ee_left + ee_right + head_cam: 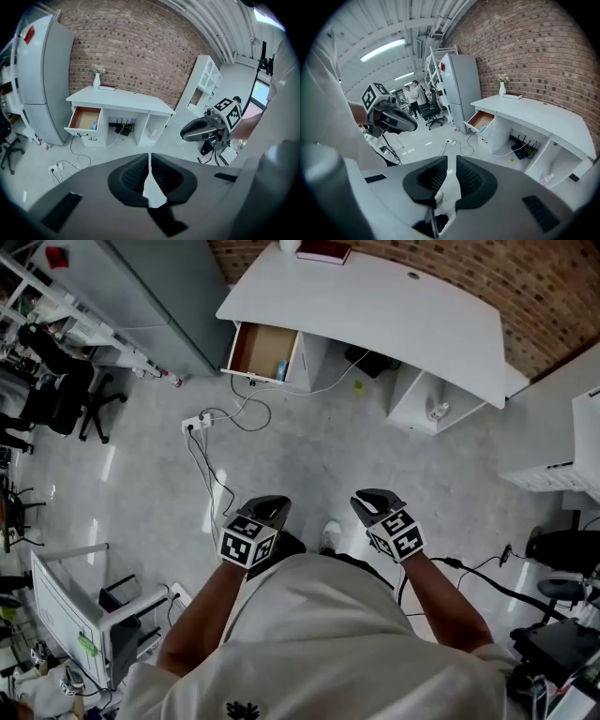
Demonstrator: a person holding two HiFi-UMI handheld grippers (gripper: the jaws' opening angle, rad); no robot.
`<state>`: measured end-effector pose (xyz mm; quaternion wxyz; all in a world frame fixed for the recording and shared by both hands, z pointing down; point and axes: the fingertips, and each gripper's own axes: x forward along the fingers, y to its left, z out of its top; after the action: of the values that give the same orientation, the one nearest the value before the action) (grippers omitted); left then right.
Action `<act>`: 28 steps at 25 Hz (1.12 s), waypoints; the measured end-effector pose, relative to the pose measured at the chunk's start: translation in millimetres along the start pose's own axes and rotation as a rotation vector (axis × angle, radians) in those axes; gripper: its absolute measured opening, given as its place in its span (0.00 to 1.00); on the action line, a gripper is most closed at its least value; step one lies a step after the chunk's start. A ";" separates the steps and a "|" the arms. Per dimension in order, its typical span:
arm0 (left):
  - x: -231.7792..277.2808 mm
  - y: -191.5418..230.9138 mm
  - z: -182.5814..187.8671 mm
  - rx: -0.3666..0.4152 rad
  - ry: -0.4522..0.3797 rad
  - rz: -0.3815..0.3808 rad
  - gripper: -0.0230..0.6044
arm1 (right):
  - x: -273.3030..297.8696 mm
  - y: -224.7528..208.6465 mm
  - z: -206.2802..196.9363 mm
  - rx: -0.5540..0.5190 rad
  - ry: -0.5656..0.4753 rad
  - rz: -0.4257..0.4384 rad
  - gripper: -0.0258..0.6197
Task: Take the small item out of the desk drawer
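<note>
The white desk (394, 306) stands across the floor from me, and its left drawer (262, 352) is pulled out. Inside the drawer, at its right side, lies a small blue item (281, 369), which also shows in the left gripper view (93, 125) and the right gripper view (483, 126). Both grippers hang in the air close to my body, far from the desk. My left gripper (267, 509) is shut and holds nothing (149, 161). My right gripper (368, 502) shows a narrow gap between its jaws, with nothing in it (451, 171).
A grey cabinet (159, 296) stands left of the desk. A power strip and cables (197, 423) trail over the floor toward the drawer. A book (323, 251) lies on the desk and a bottle (436, 412) stands in its open shelf. Office chairs (66, 390) are at the left.
</note>
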<state>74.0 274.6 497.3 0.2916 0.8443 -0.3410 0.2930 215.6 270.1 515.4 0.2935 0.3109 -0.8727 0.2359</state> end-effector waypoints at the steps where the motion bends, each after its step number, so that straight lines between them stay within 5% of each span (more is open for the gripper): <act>1: 7.2 5.2 7.9 -0.001 0.000 -0.004 0.09 | 4.2 -8.3 4.3 0.012 -0.006 -0.001 0.16; 11: 89.9 109.6 85.2 -0.011 0.013 -0.061 0.09 | 59.8 -88.2 65.1 0.109 -0.018 -0.089 0.15; 18: 136.2 230.7 154.4 0.023 0.037 -0.036 0.09 | 108.7 -132.9 124.1 0.230 -0.007 -0.180 0.15; 23: 180.2 329.9 167.5 0.004 0.079 0.000 0.10 | 159.8 -152.7 161.1 0.288 -0.001 -0.227 0.15; 25: 199.0 358.0 173.2 -0.018 0.100 -0.005 0.22 | 173.9 -162.1 178.2 0.297 -0.008 -0.239 0.15; 28: 230.1 391.7 177.9 -0.031 0.133 0.016 0.23 | 186.6 -176.2 195.6 0.293 -0.002 -0.240 0.15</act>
<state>-28.8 -175.8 654.4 0.3241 0.8157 -0.3321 0.3454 145.7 -44.0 538.6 0.2705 0.4525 -0.7857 0.3236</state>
